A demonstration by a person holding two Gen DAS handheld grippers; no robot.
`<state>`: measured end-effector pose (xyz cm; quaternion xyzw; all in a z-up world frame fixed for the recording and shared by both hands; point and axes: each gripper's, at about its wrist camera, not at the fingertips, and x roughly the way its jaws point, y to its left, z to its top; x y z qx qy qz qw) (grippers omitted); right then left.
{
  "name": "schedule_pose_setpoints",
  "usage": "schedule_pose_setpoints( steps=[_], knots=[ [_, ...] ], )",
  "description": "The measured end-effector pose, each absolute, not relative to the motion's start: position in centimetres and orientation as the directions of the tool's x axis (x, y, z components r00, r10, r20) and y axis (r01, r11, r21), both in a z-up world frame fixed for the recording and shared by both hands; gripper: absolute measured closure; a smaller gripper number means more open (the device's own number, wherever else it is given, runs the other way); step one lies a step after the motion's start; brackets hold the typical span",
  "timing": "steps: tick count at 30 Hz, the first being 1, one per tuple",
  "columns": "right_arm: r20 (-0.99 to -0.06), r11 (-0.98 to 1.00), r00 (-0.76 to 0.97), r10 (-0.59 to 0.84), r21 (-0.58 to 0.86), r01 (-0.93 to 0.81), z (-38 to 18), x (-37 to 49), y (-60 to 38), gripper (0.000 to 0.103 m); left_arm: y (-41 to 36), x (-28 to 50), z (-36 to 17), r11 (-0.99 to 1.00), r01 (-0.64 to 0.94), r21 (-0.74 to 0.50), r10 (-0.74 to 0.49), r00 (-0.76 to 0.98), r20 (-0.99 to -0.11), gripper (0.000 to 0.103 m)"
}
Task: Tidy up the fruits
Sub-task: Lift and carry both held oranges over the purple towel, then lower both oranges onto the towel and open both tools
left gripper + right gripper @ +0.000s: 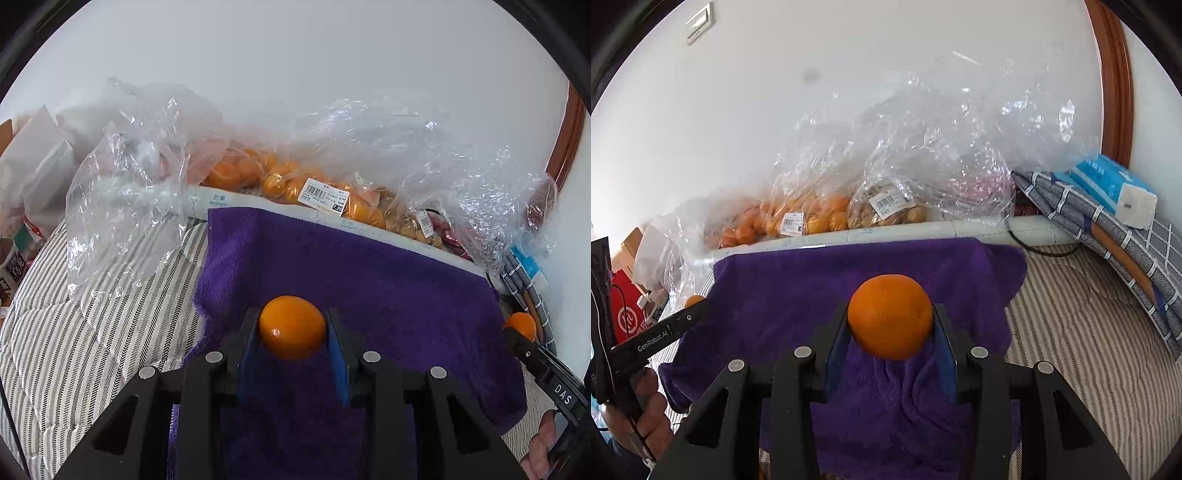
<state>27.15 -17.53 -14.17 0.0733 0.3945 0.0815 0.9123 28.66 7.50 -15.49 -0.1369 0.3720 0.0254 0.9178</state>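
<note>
My left gripper (292, 326) is shut on a smooth, glossy orange fruit (291, 326) and holds it over a purple towel (388, 280). My right gripper (890, 325) is shut on a round orange (890, 321) over the same purple towel (783, 291). The right gripper with its orange (521, 325) shows at the right edge of the left wrist view. The left gripper with its fruit (693, 301) shows at the left edge of the right wrist view. Clear plastic bags of oranges (280, 181) and brownish fruits (886, 212) lie behind the towel along the wall.
The towel lies on a striped bedcover (1089, 332). A white box edge (923, 229) runs behind the towel. A folded plaid cloth (1089, 221) with a blue tissue pack (1115, 188) lies at the right. Crumpled empty bags (122, 192) and packages (14, 258) lie at the left.
</note>
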Motion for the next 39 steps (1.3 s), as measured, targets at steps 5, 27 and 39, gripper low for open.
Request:
schedule_pose_setpoints(
  steps=[5, 27, 39],
  knots=[
    [-0.732, 0.976, 0.647, 0.212, 0.196, -0.097, -16.0, 27.0, -17.2, 0.06, 7.1, 28.6, -16.5, 0.969, -0.147, -0.199, -0.036, 0.711, -0.702, 0.07],
    [-0.695, 0.983, 0.698, 0.176, 0.16, -0.089, -15.9, 26.3, -17.2, 0.037, 6.1, 29.3, -17.2, 0.98, -0.097, -0.172, -0.069, 0.646, -0.761, 0.07],
    [-0.681, 0.986, 0.718, 0.144, 0.163, -0.043, -15.5, 26.2, -18.0, 0.031, 6.4, 28.3, -16.0, 0.973, -0.093, -0.209, -0.087, 0.694, -0.714, 0.054]
  ],
)
